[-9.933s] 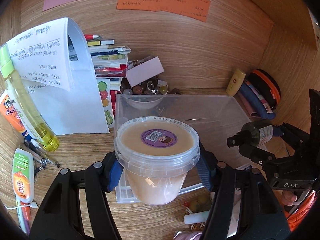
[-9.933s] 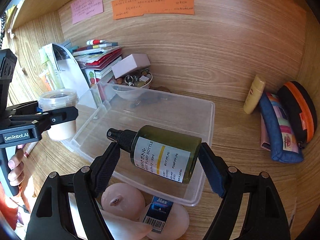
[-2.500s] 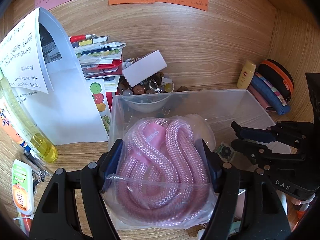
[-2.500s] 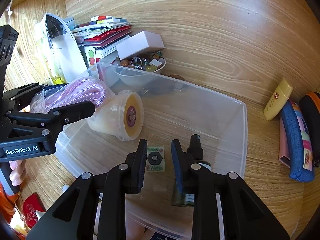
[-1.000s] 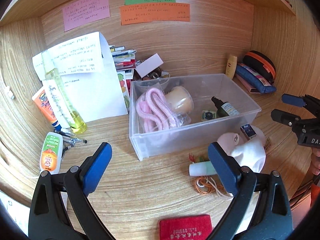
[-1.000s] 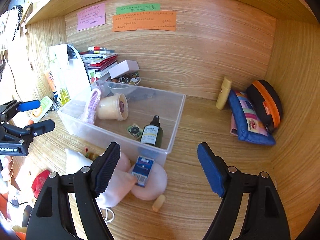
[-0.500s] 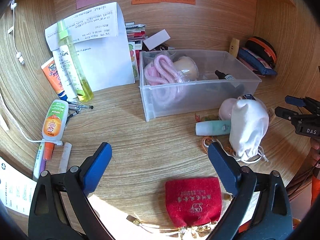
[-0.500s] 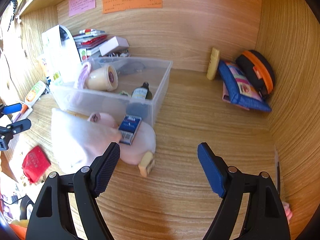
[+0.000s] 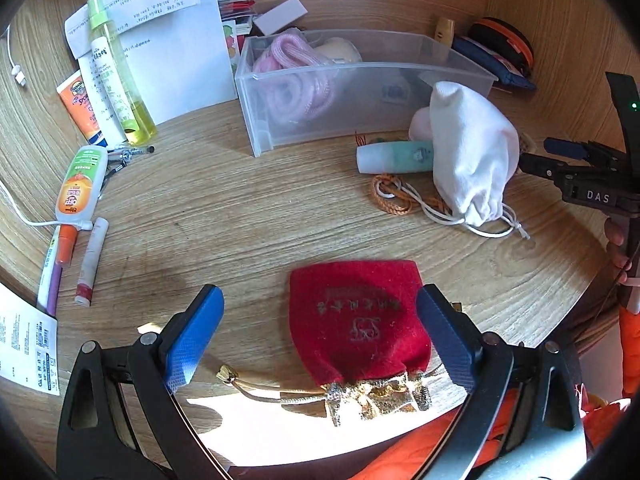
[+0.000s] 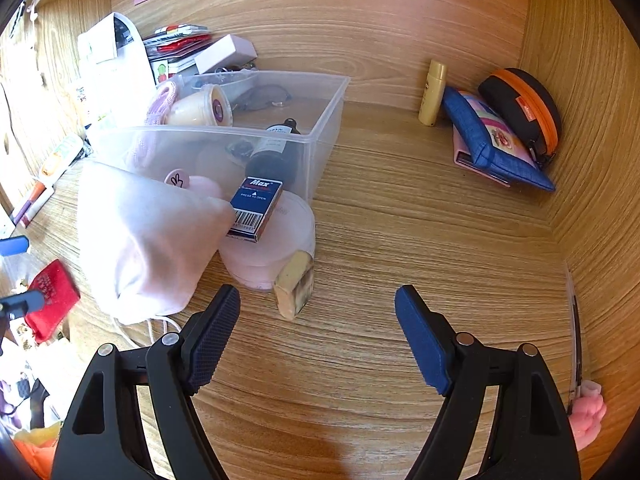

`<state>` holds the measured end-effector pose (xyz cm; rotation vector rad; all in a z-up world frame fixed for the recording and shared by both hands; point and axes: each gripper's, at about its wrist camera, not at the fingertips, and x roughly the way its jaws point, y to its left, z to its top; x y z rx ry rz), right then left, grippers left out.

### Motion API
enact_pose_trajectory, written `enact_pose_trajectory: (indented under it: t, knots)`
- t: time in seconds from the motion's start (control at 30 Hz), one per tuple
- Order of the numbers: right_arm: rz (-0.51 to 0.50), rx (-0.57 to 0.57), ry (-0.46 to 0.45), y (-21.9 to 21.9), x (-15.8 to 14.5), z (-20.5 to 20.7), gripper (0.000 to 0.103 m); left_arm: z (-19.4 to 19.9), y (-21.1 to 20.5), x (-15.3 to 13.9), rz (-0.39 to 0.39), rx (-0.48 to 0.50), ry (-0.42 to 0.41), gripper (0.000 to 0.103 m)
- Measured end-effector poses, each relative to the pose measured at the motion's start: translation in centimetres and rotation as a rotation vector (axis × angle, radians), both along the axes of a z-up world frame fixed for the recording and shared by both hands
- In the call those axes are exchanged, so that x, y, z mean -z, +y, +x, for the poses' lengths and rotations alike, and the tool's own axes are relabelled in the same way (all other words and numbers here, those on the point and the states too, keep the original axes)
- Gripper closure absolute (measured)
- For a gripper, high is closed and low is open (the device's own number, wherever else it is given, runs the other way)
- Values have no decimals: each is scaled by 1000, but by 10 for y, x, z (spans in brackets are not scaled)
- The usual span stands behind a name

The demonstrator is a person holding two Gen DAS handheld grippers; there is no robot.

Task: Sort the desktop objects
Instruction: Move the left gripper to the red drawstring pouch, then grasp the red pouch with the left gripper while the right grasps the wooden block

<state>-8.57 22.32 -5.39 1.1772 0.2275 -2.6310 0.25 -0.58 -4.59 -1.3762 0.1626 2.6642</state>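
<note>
My left gripper [image 9: 318, 320] is open, low over the desk's front edge, with a red velvet pouch [image 9: 356, 324] lying between its fingers, untouched. My right gripper [image 10: 318, 312] is open and empty above bare desk, just right of a small yellowish block [image 10: 294, 282]. The clear plastic bin [image 10: 320, 136] holds a pink rope [image 9: 292, 76], a lidded tub [image 10: 198, 110] on its side and a dark pump bottle [image 10: 276, 148]. In front of the bin lie a white drawstring bag [image 9: 472, 152], a pink round case [image 10: 276, 244], a blue Max box [image 10: 256, 208] and a mint tube [image 9: 394, 156].
Left of the bin stand a paper sheet [image 9: 160, 40], a yellow spray bottle [image 9: 120, 80], tubes and pens [image 9: 86, 256]. An orange cord [image 9: 394, 196] lies by the bag. At back right lie a yellow bottle [image 10: 432, 92], a blue pouch [image 10: 496, 144] and a black-orange case [image 10: 520, 108].
Both grippers have pulled back from the bin toward the desk's front. The left one has dropped low so that the red pouch now lies between its open fingers.
</note>
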Motion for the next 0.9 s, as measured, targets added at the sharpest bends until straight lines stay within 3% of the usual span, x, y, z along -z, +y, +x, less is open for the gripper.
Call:
enact_pose_trajectory:
  t: [0.2, 0.53, 0.63, 0.67, 0.8, 0.9]
  knots:
    - [-9, -12, -13, -3, 5, -5, 33, 2, 6, 11, -3, 20, -27, 5]
    - [-32, -42, -54, -8, 8, -10, 69, -3, -4, 17, 52, -28, 24, 6]
    - [-18, -39, -47, -10, 10, -8, 79, -2, -3, 16, 55, -22, 49, 18]
    - [-11, -34, -45, -11, 10, -7, 84, -2, -3, 15, 55, -18, 55, 27]
    - [-18, -25, -42, -9, 10, -8, 91, -5, -2, 12, 61, -17, 63, 47]
    - [-18, -19, -29, -8, 8, -6, 92, -8, -3, 10, 62, -26, 65, 54]
